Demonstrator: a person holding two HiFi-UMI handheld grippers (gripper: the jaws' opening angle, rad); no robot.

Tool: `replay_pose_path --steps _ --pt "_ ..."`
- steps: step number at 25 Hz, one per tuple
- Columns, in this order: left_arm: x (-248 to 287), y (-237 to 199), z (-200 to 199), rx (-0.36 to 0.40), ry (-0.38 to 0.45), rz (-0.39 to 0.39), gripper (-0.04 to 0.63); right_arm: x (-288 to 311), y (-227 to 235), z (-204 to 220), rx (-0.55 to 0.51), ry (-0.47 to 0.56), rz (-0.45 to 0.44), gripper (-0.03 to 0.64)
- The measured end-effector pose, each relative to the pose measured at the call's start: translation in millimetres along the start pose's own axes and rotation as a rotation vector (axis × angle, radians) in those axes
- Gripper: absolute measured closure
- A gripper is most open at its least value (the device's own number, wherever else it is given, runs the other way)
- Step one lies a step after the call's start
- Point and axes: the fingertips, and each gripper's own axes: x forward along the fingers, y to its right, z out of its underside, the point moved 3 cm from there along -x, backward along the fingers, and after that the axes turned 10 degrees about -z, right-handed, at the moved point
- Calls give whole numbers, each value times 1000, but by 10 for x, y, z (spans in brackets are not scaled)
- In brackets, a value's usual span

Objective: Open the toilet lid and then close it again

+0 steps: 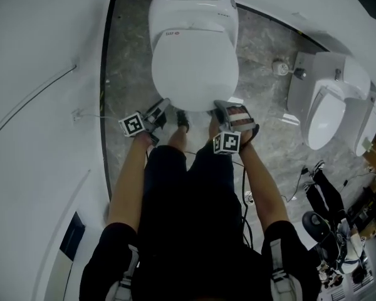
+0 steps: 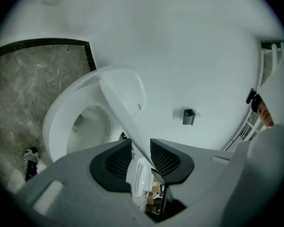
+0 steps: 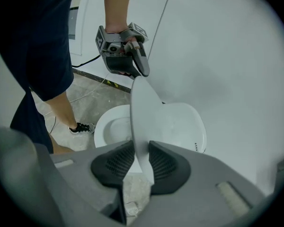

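**Marbled grey floor (image 1: 128,55), toilet lid (image 1: 194,68) up off the seat (image 2: 57,126)**

Grey stone underfoot, white walls (image 1: 44,42) curving round, toilet lid dead ahead at 12 o'clock from the head view. Tilted well clear of the seat, ring and bowl showing beneath. Gripping the lid's front rim at 7 o'clock with the left gripper (image 2: 141,143), pad tips against both faces. Clamped on that same rim at 5 o'clock with the right gripper (image 3: 141,145), pads tight on the plastic. Off at 3 o'clock, a second toilet (image 1: 329,115).
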Motion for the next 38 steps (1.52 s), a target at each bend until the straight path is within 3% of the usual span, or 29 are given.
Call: replay_pose_path --steps 3,7,9,11,16,18,24,28,34,38 --pt "-8 179 -57 129 -7 8 458 -82 94 0 14 -6 -9 520" --pt "-50 356 -76 165 -24 6 435 -138 211 12 24 -4 -22 522" --pt "-113 416 -88 229 -18 -27 430 -152 248 10 36 4 -32 522" --pt "-185 481 -104 364 -7 -95 430 -183 295 10 57 12 -39 522" --pt "-272 640 -8 839 -68 -341 387 -280 465 -4 103 36 -79 522" --pt "-264 705 22 978 -78 -419 383 -316 521 -3 112 46 -100 520" --pt "-170 997 -25 1194 -22 -538 383 -365 613 19 140 90 -180 515" --pt "-104 1141 -11 1343 -53 -593 383 -405 703 7 150 127 -222 514" --pt "33 1355 45 1697 -155 -697 385 -497 868 -21 132 167 -266 515" --pt "178 1523 -57 1810 -132 -704 388 -518 950 2 123 179 -309 518"
